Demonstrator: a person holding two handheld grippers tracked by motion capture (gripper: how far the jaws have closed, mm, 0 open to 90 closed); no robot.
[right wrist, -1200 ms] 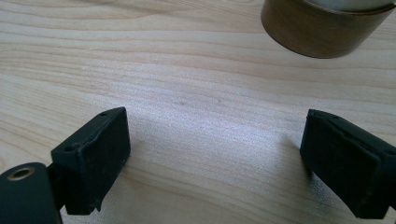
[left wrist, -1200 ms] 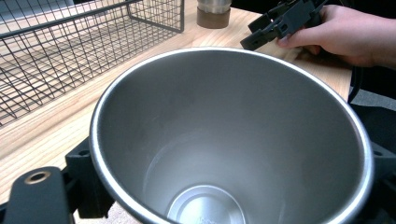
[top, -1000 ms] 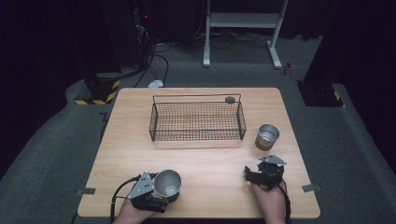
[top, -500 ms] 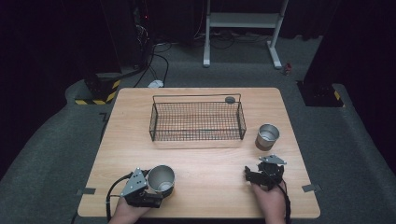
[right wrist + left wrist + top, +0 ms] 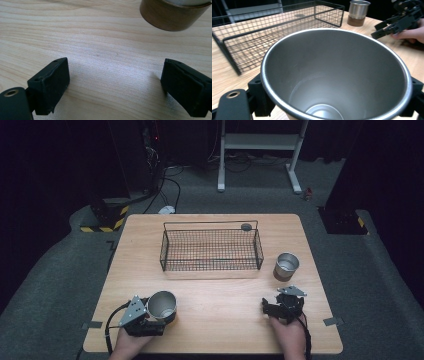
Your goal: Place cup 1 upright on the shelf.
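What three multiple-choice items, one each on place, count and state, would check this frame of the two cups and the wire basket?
1. Where does the free metal cup stand?
A. inside the basket
B. on the table, right of the wire basket
C. on the floor

2. How many metal cups are there?
A. one
B. two
C. four

3. How do the right gripper's jaws stand?
A. wide apart with nothing between them
B. shut on a cup
C. clamped on the basket rim

Answers:
1 B: the high view shows it upright on the table, apart from the basket's right end.
2 B: one stands free, and the held cup sits in the left gripper.
3 A: the right gripper view shows bare wood between the two jaws.
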